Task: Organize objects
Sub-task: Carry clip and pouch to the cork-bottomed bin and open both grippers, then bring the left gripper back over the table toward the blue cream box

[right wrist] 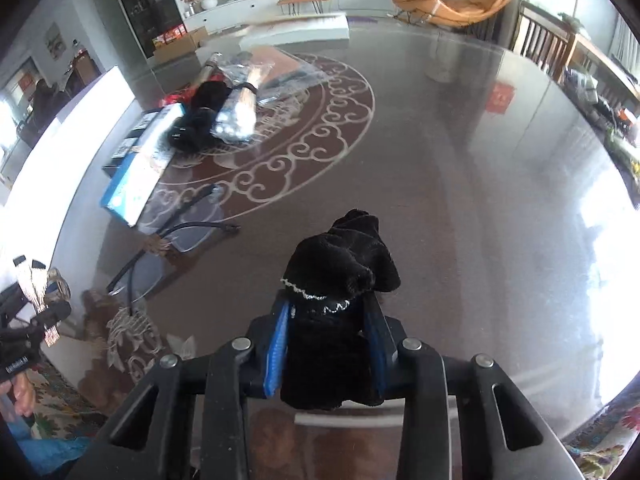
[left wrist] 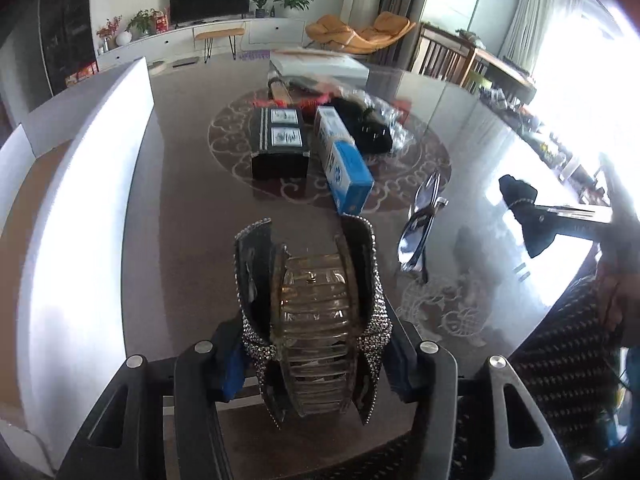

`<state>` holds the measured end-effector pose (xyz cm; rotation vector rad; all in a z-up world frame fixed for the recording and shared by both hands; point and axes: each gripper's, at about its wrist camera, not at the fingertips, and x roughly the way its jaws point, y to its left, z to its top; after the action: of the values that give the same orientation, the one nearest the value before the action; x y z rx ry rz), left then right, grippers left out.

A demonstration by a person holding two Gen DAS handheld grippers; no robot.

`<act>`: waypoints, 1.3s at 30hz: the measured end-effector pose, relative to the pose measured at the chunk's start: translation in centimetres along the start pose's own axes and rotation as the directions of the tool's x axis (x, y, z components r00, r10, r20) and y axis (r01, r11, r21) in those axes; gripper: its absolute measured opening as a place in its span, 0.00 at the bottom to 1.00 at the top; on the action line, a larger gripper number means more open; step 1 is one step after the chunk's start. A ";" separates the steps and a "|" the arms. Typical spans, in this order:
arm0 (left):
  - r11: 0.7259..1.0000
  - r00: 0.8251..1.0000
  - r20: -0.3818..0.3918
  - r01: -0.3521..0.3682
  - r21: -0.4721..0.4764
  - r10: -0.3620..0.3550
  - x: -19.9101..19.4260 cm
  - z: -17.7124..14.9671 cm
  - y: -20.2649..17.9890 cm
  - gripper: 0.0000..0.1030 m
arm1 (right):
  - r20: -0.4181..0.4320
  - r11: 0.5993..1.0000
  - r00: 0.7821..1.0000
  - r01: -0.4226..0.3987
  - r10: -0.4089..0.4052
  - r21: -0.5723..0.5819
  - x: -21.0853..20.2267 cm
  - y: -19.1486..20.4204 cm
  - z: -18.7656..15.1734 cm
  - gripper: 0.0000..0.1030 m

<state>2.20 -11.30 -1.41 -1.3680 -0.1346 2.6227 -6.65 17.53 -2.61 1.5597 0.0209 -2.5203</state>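
Left gripper (left wrist: 312, 354): one, closed on one rhinestone-trimmed hair clip (left wrist: 310, 320), held above the glass table (left wrist: 180, 208). Right gripper (right wrist: 330, 354): one, clamped on one black velvet pouch (right wrist: 340, 280) over the table. On the table: one blue-and-white box (left wrist: 344, 160), one black box (left wrist: 280, 144), one pair of glasses (right wrist: 176, 240).

My glossy round table (right wrist: 460, 152) carries glasses (right wrist: 176, 240) lower left, boxes (left wrist: 348, 168) at frame centre.

Eyeglasses (right wrist: 176, 248) near bare right tabletop (right wrist: 500, 200)
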 end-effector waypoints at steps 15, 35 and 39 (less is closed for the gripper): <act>0.857 0.905 -0.018 -0.408 -0.315 0.424 -12.9 0.3 20.1 0.53 | -0.009 0.737 0.806 -0.544 0.591 -0.401 -7.0 33.4 8.6 0.35; 0.994 0.992 0.086 -0.085 -0.071 0.091 -7.8 2.2 2.4 0.86 | 0.047 0.951 0.951 -0.302 0.305 -0.060 0.2 11.2 -0.5 0.87; 0.998 0.998 0.026 -0.053 0.026 0.052 -4.6 2.0 -3.1 0.86 | 0.003 0.971 0.972 -0.233 0.234 -0.055 2.8 8.9 -2.8 0.87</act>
<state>3.48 -9.14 3.91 -1.3488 -0.0681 2.6751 -3.96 8.66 -5.68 1.4378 -0.0890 -2.3249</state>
